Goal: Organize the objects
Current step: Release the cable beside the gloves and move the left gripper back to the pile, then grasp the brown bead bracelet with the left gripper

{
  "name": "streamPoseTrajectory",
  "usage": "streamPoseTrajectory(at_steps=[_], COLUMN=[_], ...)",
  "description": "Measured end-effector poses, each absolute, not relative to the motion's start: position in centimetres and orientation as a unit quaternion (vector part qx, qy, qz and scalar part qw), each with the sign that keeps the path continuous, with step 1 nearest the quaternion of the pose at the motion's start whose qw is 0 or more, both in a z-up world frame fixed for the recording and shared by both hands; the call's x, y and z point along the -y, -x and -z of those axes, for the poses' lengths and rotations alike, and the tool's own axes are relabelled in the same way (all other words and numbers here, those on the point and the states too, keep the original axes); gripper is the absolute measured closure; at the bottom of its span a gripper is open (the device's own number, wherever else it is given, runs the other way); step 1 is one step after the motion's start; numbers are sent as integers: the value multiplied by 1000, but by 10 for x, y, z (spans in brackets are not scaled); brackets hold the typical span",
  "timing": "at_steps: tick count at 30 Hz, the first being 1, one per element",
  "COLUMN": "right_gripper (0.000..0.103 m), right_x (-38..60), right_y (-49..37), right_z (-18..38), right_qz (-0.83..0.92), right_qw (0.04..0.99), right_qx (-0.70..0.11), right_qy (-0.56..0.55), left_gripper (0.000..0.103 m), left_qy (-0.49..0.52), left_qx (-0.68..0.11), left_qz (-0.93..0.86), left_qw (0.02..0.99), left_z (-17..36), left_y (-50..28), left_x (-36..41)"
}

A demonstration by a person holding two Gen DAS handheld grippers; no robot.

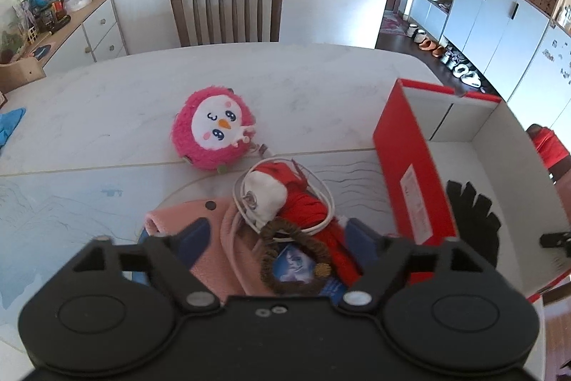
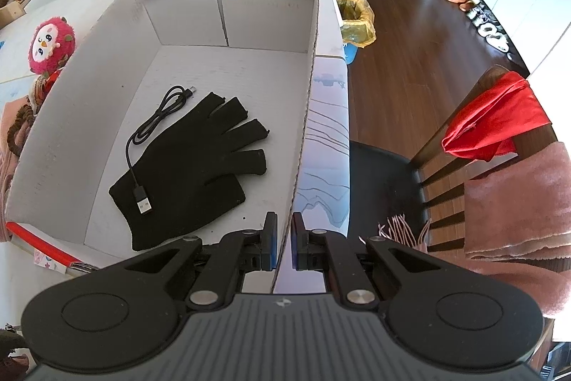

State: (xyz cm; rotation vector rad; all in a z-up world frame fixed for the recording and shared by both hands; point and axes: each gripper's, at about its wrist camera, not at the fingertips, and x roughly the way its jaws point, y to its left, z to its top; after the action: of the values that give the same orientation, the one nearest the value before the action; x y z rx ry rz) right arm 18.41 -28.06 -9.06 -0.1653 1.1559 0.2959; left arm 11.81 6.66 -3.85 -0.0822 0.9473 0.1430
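Note:
A red and white cardboard box (image 2: 228, 24) stands open on the table, also in the left wrist view (image 1: 410, 152). Inside lie a black glove (image 2: 200, 166) and a black USB cable (image 2: 157, 120). My right gripper (image 2: 284, 245) is shut on the box's right wall. My left gripper (image 1: 282, 238) is open over a pile: a brown bead bracelet (image 1: 282, 256), a white cable (image 1: 321, 199), a red and white cloth item (image 1: 285, 191) and a pink garment (image 1: 228, 238). A pink plush toy (image 1: 214, 127) lies beyond, apart from the pile.
A wooden chair (image 1: 228, 6) stands at the table's far side. Another chair (image 2: 464, 145) with red and pink cloths stands at the right. A yellow-lined bin (image 2: 357, 20) sits past the table's right edge. A blue cloth (image 1: 10, 124) lies far left.

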Motion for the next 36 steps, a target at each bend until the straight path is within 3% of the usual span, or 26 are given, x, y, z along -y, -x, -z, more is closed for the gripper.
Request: streamPoseTrajectory(at_steps=[3, 20, 29, 32, 36], right_gripper=[96, 96, 96, 96, 96], right_x=[281, 281, 281, 281, 281], right_y=[-184, -182, -182, -182, -181], right_z=[91, 92, 92, 92, 92], right_qz=[-138, -132, -132, -132, -132], right_qw=[822, 820, 820, 820, 820], right_qx=[-547, -551, -551, -551, -551], right_qy=[75, 77, 77, 77, 77], left_gripper=[11, 12, 36, 52, 67], left_qy=[29, -24, -37, -41, -41], left_qx=[-463, -472, -461, -458, -465], left_qz=[-70, -87, -82, -74, -67], left_qw=[883, 877, 883, 885, 882], left_z=[50, 93, 93, 92, 94], left_y=[-120, -110, -109, -109, -111], left_x=[-68, -66, -61, -59, -58])
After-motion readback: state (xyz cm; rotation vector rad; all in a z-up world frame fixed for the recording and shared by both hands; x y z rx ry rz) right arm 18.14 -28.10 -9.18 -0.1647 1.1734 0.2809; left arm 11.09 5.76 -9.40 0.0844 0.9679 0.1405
